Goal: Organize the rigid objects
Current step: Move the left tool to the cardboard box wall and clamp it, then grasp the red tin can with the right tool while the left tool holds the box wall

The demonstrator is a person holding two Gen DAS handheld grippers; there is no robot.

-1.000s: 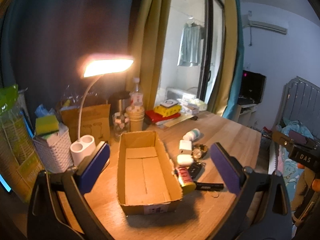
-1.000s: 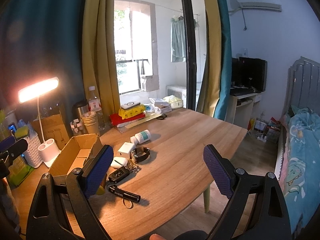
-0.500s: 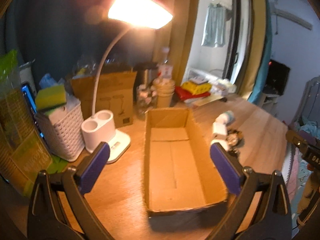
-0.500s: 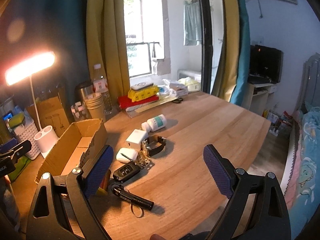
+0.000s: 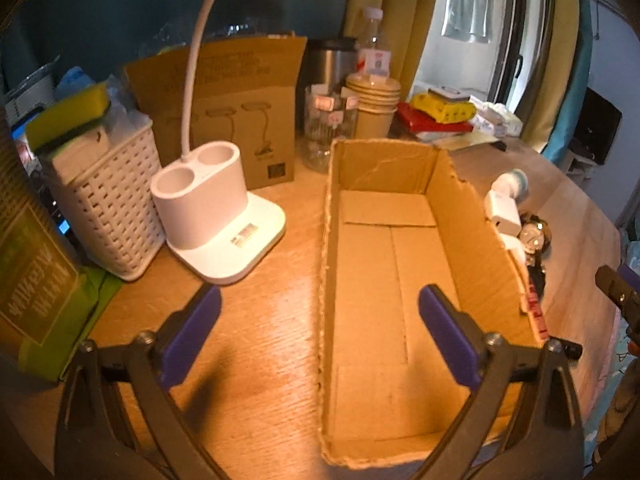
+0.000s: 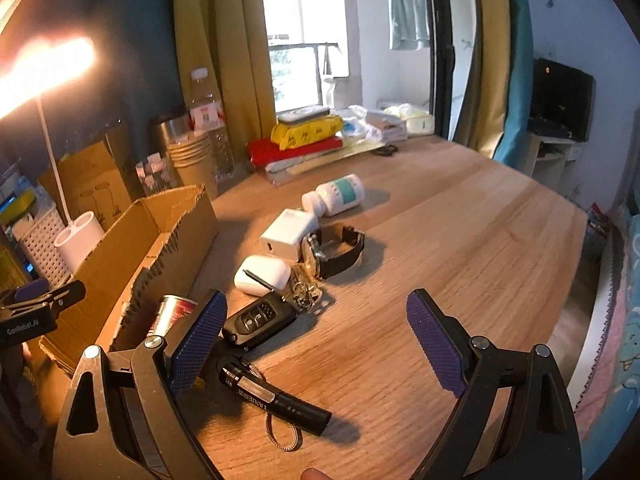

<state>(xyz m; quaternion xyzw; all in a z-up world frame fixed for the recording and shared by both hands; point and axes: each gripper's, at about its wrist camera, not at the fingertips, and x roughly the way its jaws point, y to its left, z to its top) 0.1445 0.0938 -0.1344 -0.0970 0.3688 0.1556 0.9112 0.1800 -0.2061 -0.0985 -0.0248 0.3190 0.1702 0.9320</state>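
Hovering wide apart and empty, the right gripper [image 6: 316,340] sits nearest a black cylindrical torch [image 6: 276,398] lettered "TANIE…", stiff and probably light; take it mid-barrel. Beyond lie a black car key fob [image 6: 258,320] and smooth white earbud case [image 6: 262,275], likely slippery. The left gripper [image 5: 320,332], fingers equally spread, straddles the empty brown cardboard box [image 5: 472,220] on the desk [image 6: 460,240].

Left hand-held gripper [image 5: 320,332] (jaws wide) straddles cardboard box [image 5: 480,248] wall.
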